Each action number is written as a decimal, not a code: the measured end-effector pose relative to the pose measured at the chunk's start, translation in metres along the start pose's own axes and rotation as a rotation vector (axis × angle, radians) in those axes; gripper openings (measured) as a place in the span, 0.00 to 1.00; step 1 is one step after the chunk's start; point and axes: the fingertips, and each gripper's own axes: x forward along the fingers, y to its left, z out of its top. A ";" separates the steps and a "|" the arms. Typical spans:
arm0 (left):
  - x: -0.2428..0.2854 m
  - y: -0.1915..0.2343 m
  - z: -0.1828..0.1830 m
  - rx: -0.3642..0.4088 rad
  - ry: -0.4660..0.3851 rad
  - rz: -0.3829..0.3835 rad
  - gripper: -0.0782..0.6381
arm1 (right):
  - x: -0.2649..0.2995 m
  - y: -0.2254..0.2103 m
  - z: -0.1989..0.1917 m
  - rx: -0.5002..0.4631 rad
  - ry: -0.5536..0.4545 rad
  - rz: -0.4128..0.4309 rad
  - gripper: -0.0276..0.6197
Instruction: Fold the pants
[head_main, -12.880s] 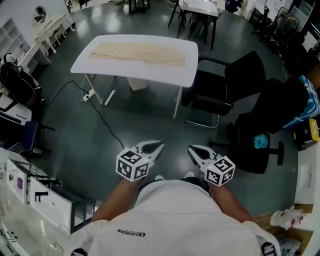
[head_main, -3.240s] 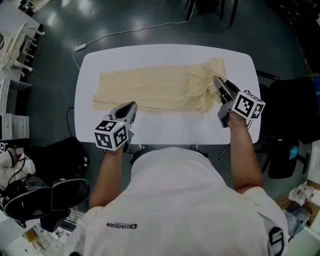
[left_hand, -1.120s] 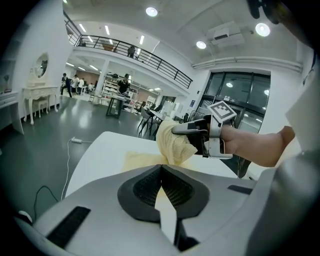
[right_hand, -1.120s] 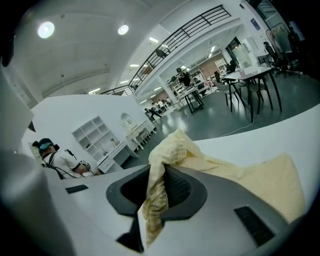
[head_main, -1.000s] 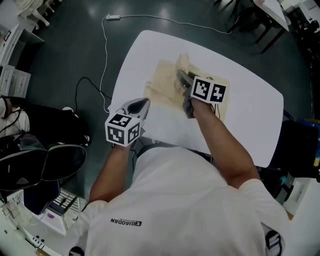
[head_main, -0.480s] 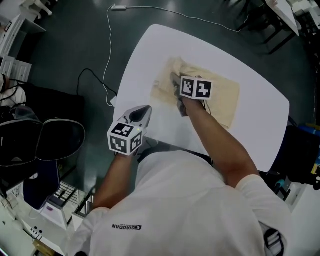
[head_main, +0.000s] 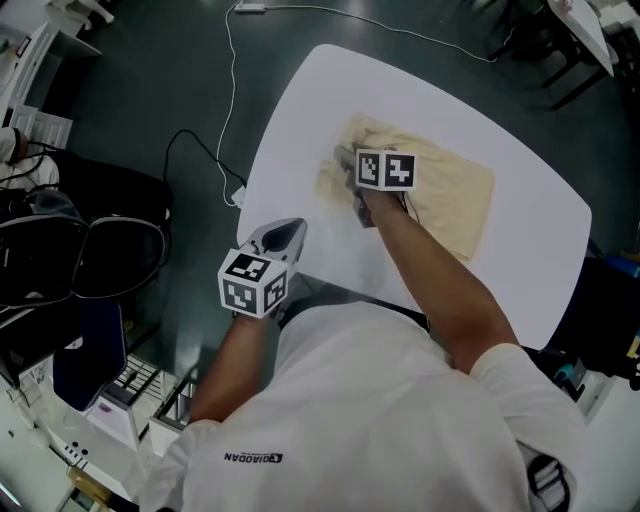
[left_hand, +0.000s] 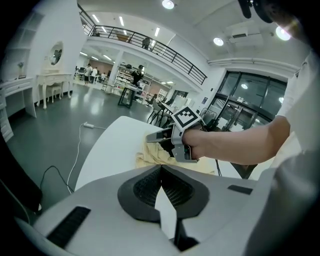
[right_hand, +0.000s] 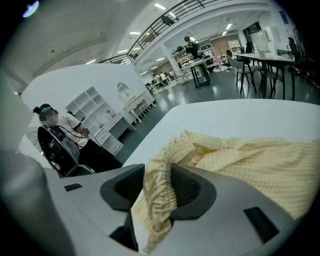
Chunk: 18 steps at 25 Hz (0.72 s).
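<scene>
My right tongs are down on the near-left end of the cream checked pants, which lie folded into a short block on the white table. Their jaws have just been opening. In the right gripper view they stand released, with the gathered elastic waistband slack in the gap between the pads, while the rest of the pants spreads away to the right of the right tongs.

My left tongs hover off the pants, at the table's near edge, to the left of the right tongs and nearer to me. The left gripper view shows these left tongs clenched tip to tip with nothing in them.

The head view hides the waistband under the marker cube; only the right gripper view shows it. The left gripper view alone gives the right tongs from the side, tilted down onto the crumpled pants. The right gripper view also takes in a person sitting beyond the table, and the head view a cable on the floor.
</scene>
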 end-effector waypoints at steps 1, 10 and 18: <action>0.000 0.001 0.000 -0.001 0.001 0.003 0.15 | 0.000 0.001 0.002 -0.018 0.002 0.000 0.33; -0.005 0.005 0.009 0.037 -0.018 -0.018 0.15 | -0.040 0.020 0.013 -0.133 -0.054 0.010 0.36; 0.002 -0.026 0.035 0.120 -0.055 -0.068 0.15 | -0.121 0.024 0.005 -0.121 -0.164 0.084 0.29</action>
